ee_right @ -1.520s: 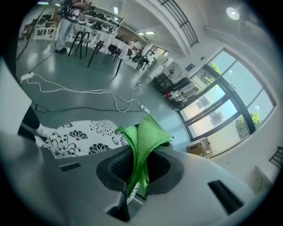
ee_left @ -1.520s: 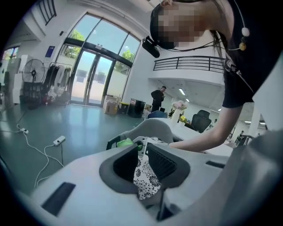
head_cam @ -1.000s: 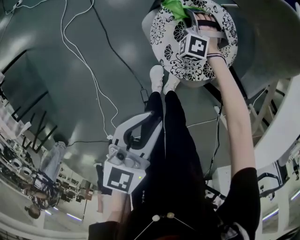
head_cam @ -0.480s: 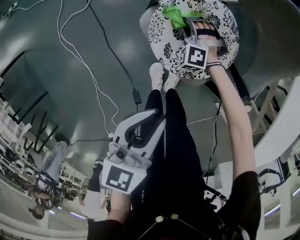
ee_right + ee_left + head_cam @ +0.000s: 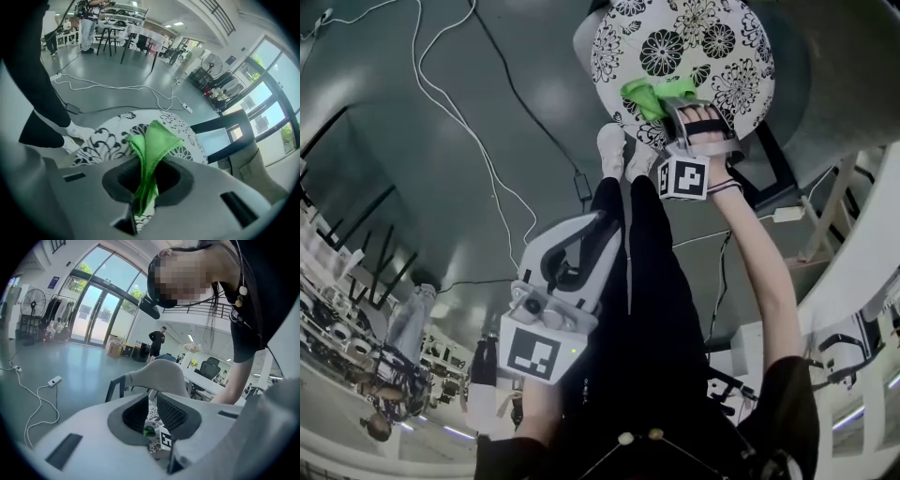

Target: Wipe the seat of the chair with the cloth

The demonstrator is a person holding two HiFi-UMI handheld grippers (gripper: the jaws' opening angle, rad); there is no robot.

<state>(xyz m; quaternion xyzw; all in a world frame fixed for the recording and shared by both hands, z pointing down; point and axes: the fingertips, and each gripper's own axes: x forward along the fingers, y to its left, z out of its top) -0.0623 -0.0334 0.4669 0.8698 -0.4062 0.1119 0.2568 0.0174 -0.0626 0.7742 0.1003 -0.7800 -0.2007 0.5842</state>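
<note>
The round chair seat [image 5: 694, 42], white with black flowers, is at the top of the head view. A green cloth [image 5: 652, 94] lies bunched on its near part. My right gripper [image 5: 673, 111] is shut on the cloth and holds it down on the seat. In the right gripper view the cloth [image 5: 152, 140] stands up between the jaws of the right gripper [image 5: 149, 166], with the seat [image 5: 105, 138] beneath. My left gripper [image 5: 581, 246] hangs low by the person's legs, away from the chair, shut and holding nothing. In its own view the left gripper [image 5: 152, 405] points toward the chair.
White cables [image 5: 478, 141] and a black cable [image 5: 530, 98] run over the grey floor left of the chair. The person's white shoes [image 5: 623, 155] stand just in front of the seat. The chair's dark backrest frame [image 5: 225, 126] rises behind it. A grey chair [image 5: 157, 376] stands nearby.
My right gripper has dragged the green cloth from the seat's far side toward its near edge. The left gripper has hardly moved.
</note>
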